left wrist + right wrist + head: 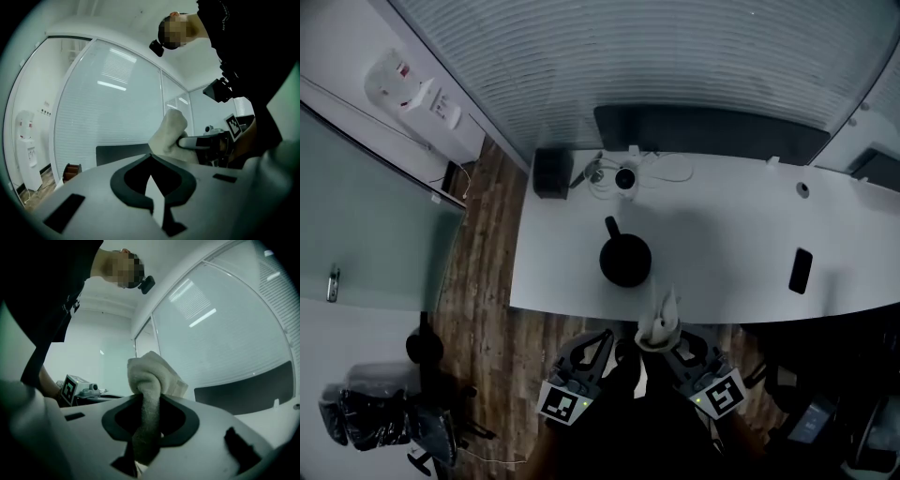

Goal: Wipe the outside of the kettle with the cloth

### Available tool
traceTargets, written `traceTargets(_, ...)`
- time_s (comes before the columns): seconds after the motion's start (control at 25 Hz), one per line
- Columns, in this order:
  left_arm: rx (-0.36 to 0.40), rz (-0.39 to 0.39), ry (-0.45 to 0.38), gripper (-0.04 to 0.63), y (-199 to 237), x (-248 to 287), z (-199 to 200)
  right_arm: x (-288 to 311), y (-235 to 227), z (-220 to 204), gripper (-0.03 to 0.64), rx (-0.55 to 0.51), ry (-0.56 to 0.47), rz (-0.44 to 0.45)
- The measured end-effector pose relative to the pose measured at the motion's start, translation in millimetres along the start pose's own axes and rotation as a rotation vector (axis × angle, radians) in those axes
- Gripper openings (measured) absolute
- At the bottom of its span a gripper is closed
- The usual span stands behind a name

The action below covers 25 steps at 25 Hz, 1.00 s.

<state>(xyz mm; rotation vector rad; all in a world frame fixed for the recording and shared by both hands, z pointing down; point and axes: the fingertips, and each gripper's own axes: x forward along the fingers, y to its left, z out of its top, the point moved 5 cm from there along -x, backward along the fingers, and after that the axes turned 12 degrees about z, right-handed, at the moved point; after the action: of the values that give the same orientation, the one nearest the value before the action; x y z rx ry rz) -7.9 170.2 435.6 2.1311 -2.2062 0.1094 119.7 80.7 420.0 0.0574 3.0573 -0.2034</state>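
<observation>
The black kettle stands on the white table, near its front edge, with its handle toward the far side. The off-white cloth is bunched and sticks up at the table's front edge, pinched in my right gripper, which is shut on it. In the right gripper view the cloth rises in a wad out of the gripper. My left gripper sits just left of the cloth, shut and empty. In the left gripper view that gripper is closed, and the cloth shows beyond it.
A black box, a small round device with cables and a dark panel line the table's far edge. A phone lies at the right. A water dispenser and an office chair stand left on the wood floor.
</observation>
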Motion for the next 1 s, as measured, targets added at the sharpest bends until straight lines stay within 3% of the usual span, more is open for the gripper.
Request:
traceTargets(0.16,0.022,-0.036,-0.026,0.003,-15,-25,3,-9,36,-2,0.087,-0.003,0.033,-0.011)
traceTargets(0.32,-0.045,-0.046,-0.035,0.003,-27,-55,-7,-21,75,1,0.087,-0.029,0.055,-0.035)
traceTargets(0.52,-0.063,-0.094,-0.059,0.003,-51,-74,-11,-54,110,-12,0.087,-0.047,0.133,-0.060)
traceTargets(1.0,-0.055,-0.016,-0.088,0.003,-125,-97,18,-107,108,-18,0.087,-0.005,0.128,0.008)
